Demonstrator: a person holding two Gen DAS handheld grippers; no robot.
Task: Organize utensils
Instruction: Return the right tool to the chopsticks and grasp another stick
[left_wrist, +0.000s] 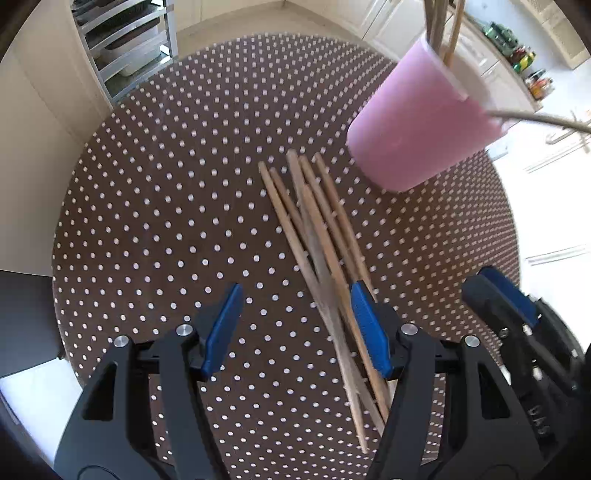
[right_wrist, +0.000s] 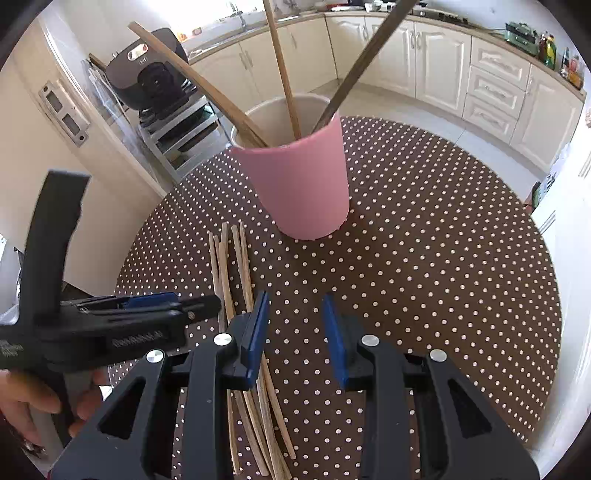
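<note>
Both claws are hanging open and empty over the sticks lying loose on the bench beside the pink cup: left claw wide, right claw narrower. Crowding together, they are risking a clash or scattering the pile.

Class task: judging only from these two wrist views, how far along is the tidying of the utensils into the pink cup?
Done: three long utensils already stand in the pink cup. In hand: nothing; the left gripper and right gripper are both open and empty above the table. Left: a bundle of wooden sticks lies loose on the dotted cloth beside the cup, not yet picked up.
</note>
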